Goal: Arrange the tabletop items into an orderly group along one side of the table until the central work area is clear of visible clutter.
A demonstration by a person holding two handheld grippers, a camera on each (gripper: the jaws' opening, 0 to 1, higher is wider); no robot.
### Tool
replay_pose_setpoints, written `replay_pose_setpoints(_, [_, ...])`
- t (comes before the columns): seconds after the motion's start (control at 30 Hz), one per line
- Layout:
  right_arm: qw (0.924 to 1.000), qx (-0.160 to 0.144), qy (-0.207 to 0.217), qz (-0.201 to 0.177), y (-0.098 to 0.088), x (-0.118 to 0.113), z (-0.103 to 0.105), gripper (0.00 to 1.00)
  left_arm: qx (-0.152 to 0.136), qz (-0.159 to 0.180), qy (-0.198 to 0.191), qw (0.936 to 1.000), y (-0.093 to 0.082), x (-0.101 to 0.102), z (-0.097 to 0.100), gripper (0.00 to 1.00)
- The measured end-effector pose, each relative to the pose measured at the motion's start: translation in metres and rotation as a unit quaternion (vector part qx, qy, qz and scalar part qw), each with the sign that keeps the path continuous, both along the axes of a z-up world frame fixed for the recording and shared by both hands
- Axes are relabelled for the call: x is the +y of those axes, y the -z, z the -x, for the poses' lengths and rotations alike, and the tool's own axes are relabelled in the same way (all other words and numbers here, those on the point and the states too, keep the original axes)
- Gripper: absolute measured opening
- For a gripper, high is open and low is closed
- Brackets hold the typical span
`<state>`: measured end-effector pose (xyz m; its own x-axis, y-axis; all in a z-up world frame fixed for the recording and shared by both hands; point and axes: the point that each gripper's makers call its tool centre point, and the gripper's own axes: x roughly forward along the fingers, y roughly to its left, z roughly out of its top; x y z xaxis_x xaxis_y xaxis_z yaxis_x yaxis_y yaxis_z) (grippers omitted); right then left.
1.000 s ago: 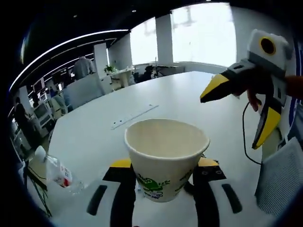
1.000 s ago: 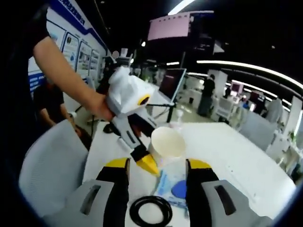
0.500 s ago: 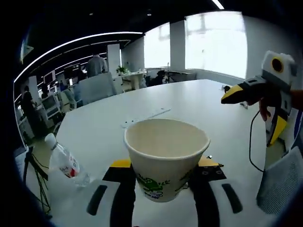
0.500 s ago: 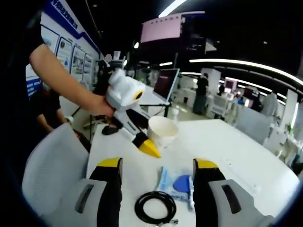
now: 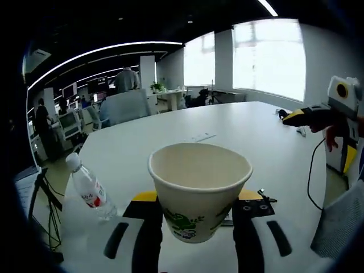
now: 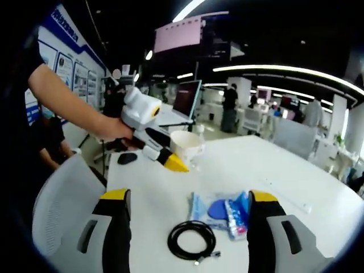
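The white table (image 5: 227,131) carries everything, with a grey mesh chair (image 6: 57,210) drawn up at its near edge in the right gripper view. The left gripper (image 5: 196,207) has its jaws clamped on the lower wall of a paper cup (image 5: 199,187), which is upright, held above the tabletop, and empty as far as its pale inside shows. The right gripper (image 6: 185,219) hovers over the table with its jaws wide apart and nothing between them. Near the table's left edge in the left gripper view stands a tilted plastic water bottle (image 5: 88,187) with a red label; its contents cannot be made out. A blue and white packet (image 6: 222,209) lies flat between the right jaws, and just beside it, toward the near edge, a coiled black cable (image 6: 192,241). A dark mouse (image 6: 127,158) sits near the far corner.
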<state>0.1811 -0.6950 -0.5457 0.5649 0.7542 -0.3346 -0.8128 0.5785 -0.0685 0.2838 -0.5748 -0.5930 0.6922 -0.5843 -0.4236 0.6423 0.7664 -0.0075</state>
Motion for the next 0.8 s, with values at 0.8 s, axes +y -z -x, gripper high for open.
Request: replay_pose_setpoints(0.8, [0.9980, 0.000, 0.062, -0.016, 0.008, -0.014, 0.009, 0.98, -0.012, 0.024, -0.058, 0.9980, 0.006, 0.032, -0.025, 0.48])
